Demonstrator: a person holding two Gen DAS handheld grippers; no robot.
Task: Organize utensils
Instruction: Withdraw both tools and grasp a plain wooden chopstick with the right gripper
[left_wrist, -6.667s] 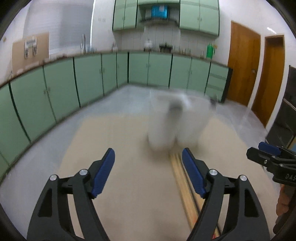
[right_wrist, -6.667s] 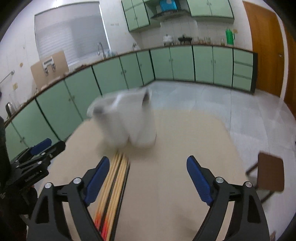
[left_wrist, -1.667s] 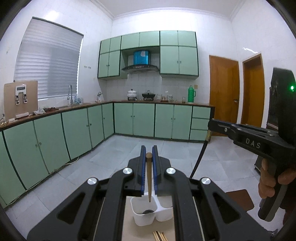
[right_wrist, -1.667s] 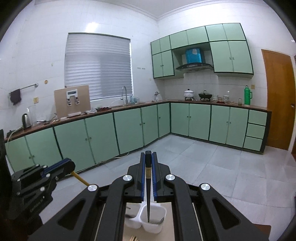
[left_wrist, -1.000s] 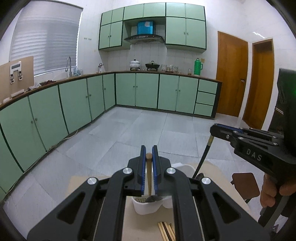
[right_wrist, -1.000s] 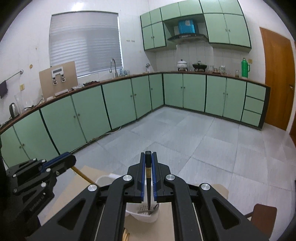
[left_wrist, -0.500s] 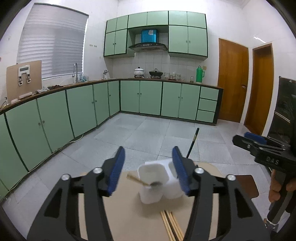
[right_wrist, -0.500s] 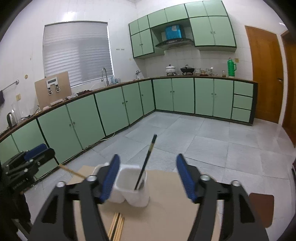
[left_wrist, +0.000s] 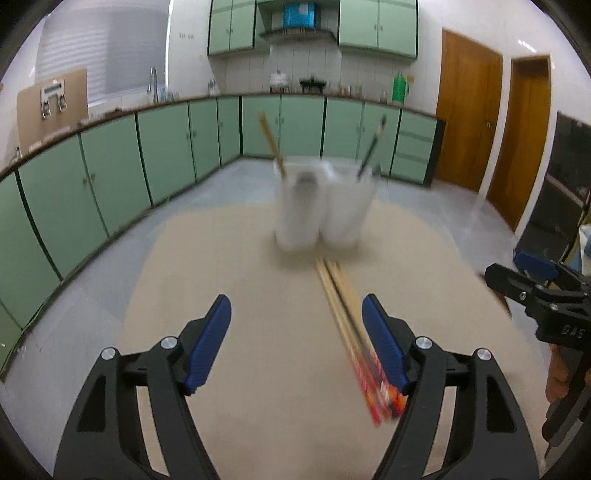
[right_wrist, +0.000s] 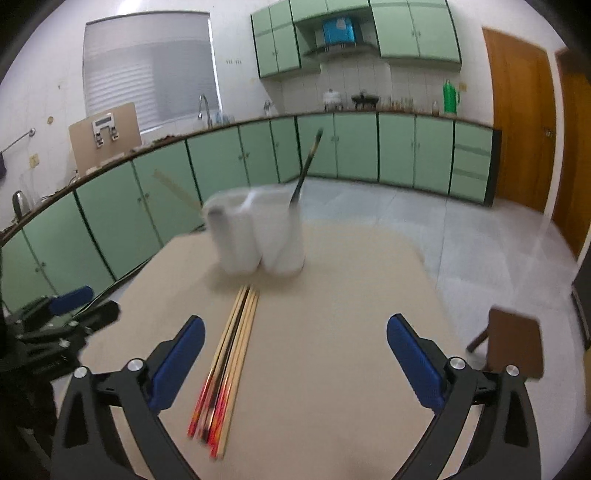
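Chopsticks (right_wrist: 231, 360) lie bundled near us; left gripper (left_wrist: 296, 345) and right gripper (right_wrist: 291, 363) are opening, empty; we risk pinching several together.

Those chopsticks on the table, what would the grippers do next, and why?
Probably lower each gripper onto one chopstick from the bundle. Both the left gripper and right gripper are empty, jaws opening, and the white holder so far has just one light chopstick and one dark chopstick, in separate cups.
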